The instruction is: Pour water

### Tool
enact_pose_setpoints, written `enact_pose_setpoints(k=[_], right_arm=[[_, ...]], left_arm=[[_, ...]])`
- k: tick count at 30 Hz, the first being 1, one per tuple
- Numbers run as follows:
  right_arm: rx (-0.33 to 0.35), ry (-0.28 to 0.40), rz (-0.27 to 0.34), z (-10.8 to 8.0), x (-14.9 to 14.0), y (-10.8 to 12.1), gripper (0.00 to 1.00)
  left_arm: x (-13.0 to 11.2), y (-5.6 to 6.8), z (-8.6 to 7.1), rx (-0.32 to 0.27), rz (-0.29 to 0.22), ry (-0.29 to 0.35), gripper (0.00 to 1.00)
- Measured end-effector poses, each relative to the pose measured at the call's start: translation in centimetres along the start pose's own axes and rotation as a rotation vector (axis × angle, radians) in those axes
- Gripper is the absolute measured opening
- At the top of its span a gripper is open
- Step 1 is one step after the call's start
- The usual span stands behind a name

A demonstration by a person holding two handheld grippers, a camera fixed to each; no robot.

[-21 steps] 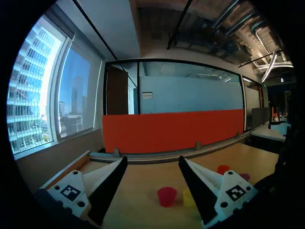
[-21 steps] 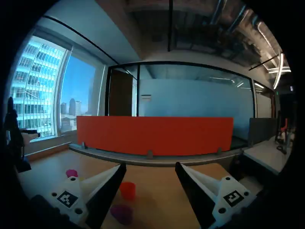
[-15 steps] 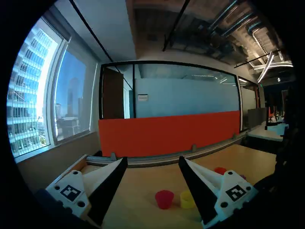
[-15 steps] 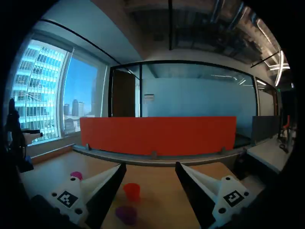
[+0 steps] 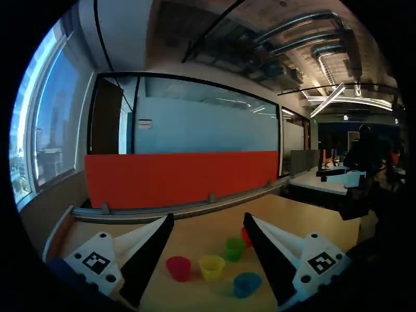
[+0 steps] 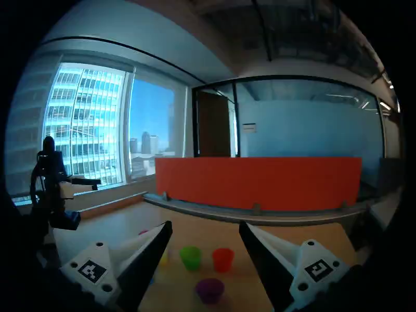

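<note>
Wooden worktop [image 5: 312, 208] is set with cups, grouped well short of its far edge: red cup [image 5: 178, 268], yellow cup [image 5: 212, 267], green cup [image 5: 234, 249], blue cup [image 5: 246, 284]. Fingers [image 5: 148, 247] of left gripper [image 5: 208, 216] and right gripper [image 6: 205, 223] are spread wide and nothing is held, presumably ahead of a pick.

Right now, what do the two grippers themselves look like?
The left gripper and the right gripper look alike: each has two white, wedge-shaped fingers tapering to a point, with black inner faces. Each finger carries a square black-and-white marker and small round holes near its base.
</note>
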State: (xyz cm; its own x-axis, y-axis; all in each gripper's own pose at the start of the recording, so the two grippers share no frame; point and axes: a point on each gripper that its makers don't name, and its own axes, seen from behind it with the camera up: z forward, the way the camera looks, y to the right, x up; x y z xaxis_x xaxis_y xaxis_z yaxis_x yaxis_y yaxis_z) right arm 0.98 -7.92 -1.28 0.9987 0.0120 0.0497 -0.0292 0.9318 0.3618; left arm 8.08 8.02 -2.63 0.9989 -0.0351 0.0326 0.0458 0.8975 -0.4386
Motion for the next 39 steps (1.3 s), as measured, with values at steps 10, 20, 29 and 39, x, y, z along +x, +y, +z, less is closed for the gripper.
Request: enact_pose_setpoints(k=[10,20,29,39], right_arm=[[0.073,-0.035,-0.029,0.6,-0.1,-2.0,1.0],[0.107,-0.15,-0.1,0.4,-2.8,-3.1,1.0],[0.118,-0.213,-0.148,0.3,-4.4,-3.2,1.0],[0.123,-0.256,-0.111,0.5,-6.3,-2.7,1.0]], left_arm=[[-0.5,1.6,0.3,-0.082,-0.004,-0.016,1.0],[-3.2,2.6,-0.1,-0.138,0.051,-0.114,1.0],[-6.5,3.3,0.1,-0.192,0.056,-0.209,1.0],[-9.3,3.9,0.6,-0.228,0.066,-0.265,1.0]])
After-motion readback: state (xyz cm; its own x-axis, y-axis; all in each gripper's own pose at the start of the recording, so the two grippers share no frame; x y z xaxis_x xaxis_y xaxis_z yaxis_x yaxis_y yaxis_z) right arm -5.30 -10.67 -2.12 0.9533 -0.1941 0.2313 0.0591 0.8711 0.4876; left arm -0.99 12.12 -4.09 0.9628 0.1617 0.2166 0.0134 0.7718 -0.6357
